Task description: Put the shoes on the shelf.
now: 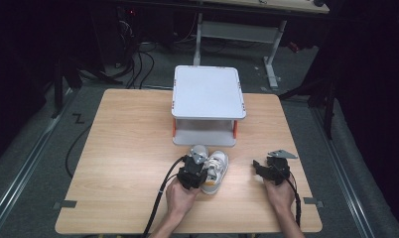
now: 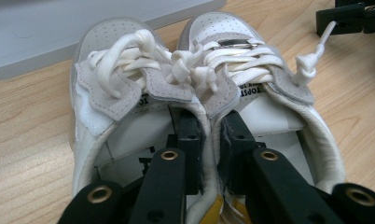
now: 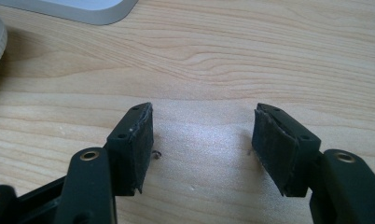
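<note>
Pinching the two sneakers (image 2: 195, 93) together by their inner collars at mid-frame, the left claw (image 2: 210, 140) seems ready to lift them; the right claw (image 3: 202, 140) waits released over the table (image 3: 269, 56).

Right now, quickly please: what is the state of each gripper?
Left gripper: closed on the touching inner collars of the pair of small white lace-up shoes.
Right gripper: open, holding nothing, above the wooden table.

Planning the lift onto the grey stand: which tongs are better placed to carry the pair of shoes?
Left. The left tongs are shut on the adjoining inner walls of the pair of shoes, while the right tongs sit open over bare table.
</note>
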